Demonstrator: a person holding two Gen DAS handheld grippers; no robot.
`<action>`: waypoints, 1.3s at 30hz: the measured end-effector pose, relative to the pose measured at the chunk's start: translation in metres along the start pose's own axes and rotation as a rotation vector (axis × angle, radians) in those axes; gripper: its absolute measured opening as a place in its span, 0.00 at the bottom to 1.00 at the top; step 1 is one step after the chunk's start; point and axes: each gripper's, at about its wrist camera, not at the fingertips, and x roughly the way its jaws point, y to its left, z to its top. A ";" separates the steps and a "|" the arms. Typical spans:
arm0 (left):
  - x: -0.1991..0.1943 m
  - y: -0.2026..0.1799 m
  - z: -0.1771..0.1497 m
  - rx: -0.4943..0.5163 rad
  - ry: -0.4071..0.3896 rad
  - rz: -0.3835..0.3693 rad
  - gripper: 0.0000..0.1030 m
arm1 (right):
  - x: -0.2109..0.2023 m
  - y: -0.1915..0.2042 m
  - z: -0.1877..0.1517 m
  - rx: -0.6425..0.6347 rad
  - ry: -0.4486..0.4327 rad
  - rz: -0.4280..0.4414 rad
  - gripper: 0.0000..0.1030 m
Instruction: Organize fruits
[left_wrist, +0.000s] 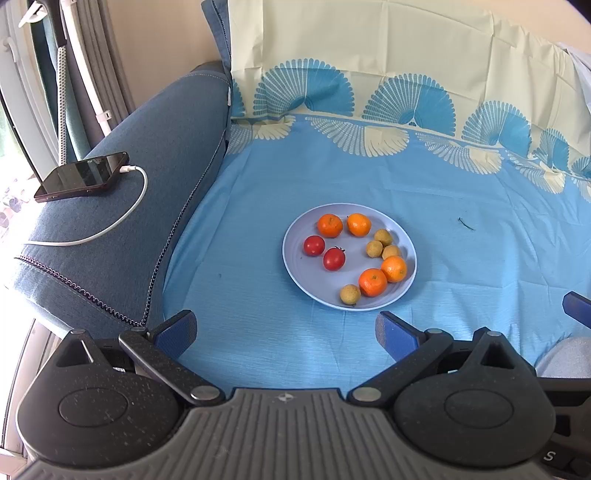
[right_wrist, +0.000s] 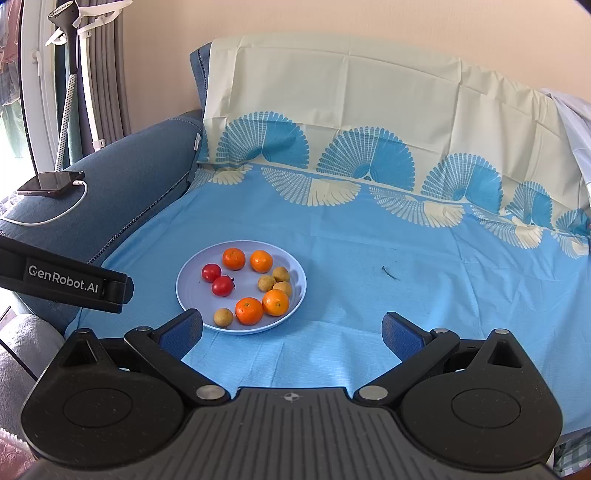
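I see both tongs spread wide and empty: left tongs (left_wrist: 286, 334) at lower centre of its view, right tongs (right_wrist: 291, 334) likewise. Beyond them, mid-frame, the plate (left_wrist: 295, 258) sits on the blue sheet (left_wrist: 461, 266) with four oranges (left_wrist: 373, 282), two tomatoes (left_wrist: 334, 258) and four longans (left_wrist: 349, 294). Phone (left_wrist: 81, 177) lies on the armrest (left_wrist: 110, 229), upper left.

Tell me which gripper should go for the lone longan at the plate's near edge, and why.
Probably left. In the left wrist view the lone longan lies ahead between the open left gripper jaws. In the right wrist view it sits beside one jaw of the open right gripper, well off-centre.
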 end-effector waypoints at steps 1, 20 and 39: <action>0.000 0.000 0.000 0.001 0.001 0.000 1.00 | 0.000 0.000 0.000 0.000 0.001 0.000 0.99; 0.006 0.000 0.000 0.006 0.013 0.019 1.00 | 0.002 0.000 -0.002 -0.001 0.006 0.001 0.99; 0.008 -0.002 -0.001 0.018 0.025 0.037 1.00 | 0.006 -0.001 -0.005 -0.002 0.016 0.000 0.99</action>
